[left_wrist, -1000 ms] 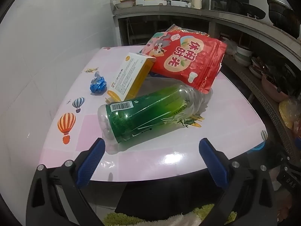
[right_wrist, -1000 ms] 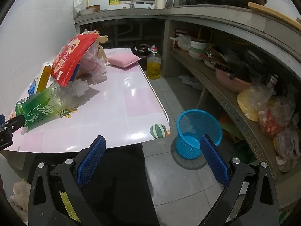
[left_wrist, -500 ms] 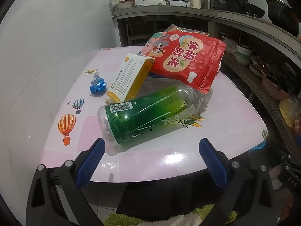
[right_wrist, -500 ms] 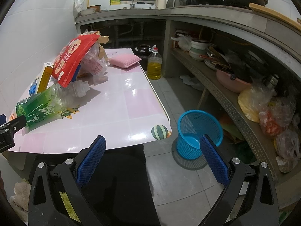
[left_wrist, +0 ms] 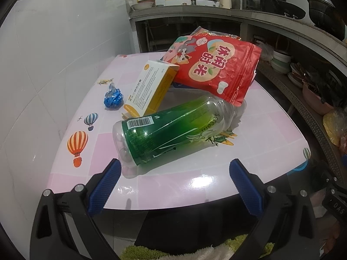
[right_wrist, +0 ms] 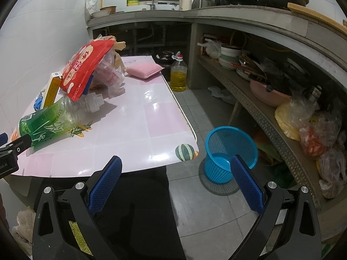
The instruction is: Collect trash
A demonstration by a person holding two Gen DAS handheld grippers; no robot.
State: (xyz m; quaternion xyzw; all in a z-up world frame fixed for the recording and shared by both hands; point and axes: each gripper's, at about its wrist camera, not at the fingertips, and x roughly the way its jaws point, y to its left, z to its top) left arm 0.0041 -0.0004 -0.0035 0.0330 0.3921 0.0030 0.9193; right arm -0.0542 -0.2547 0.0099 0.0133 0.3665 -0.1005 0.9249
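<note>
A green-labelled plastic bottle [left_wrist: 173, 130] lies on its side on the pink table [left_wrist: 260, 147], base toward me. Behind it lean a white and yellow box [left_wrist: 151, 88] and a red snack bag [left_wrist: 214, 69]; a crumpled blue wrapper [left_wrist: 113, 98] sits to the left. My left gripper [left_wrist: 174, 169] is open, just short of the bottle's base, nothing between its fingers. My right gripper [right_wrist: 175, 164] is open above the table's near right corner, holding nothing. The bottle [right_wrist: 49, 123] and red bag [right_wrist: 84, 69] lie to its left. A blue mesh bin [right_wrist: 229, 153] stands on the floor.
A pink sponge pad [right_wrist: 144, 70] and clear plastic bags [right_wrist: 110, 75] lie further back on the table. An oil bottle [right_wrist: 178, 75] stands on the floor. Shelves [right_wrist: 271, 108] with bowls and bags run along the right. A white tiled wall borders the table's left side.
The left gripper has crept slightly closer to the bottle. The right view has shifted a little; both grippers stay open.
</note>
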